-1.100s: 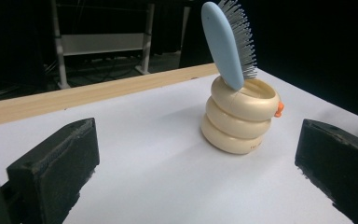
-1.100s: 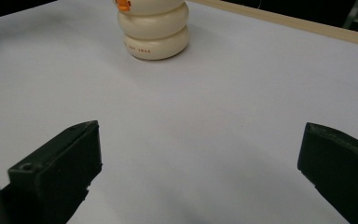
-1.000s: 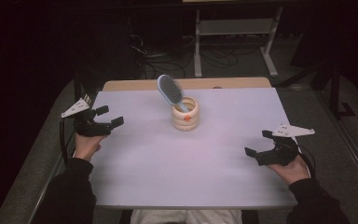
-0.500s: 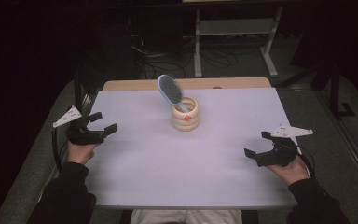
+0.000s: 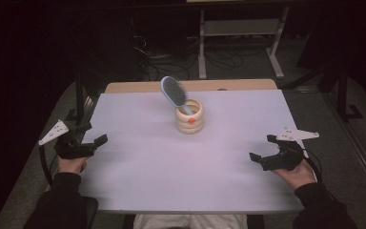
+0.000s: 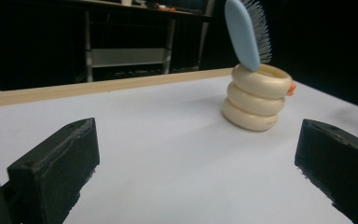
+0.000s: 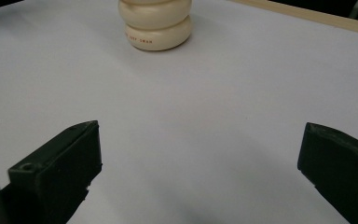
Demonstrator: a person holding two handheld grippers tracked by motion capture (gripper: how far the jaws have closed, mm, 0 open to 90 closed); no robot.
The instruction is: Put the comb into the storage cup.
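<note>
The hairbrush has a pale blue back and dark bristles; it stands in a cream ribbed cup with a small orange spot and tiny red lettering. The counter is pale lilac-white with a tan wooden far edge. Both grippers are black.

Cream ringed holder on white table, well beyond the wide-spread right hand-held gripper.

Overhead view, two low table-level views

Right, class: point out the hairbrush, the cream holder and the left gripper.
hairbrush (image 5: 173,91), high view, bristle head.
cream holder (image 6: 253,103), left gripper view, middle ring.
left gripper (image 5: 91,134), high view, between its fingertips.
</note>
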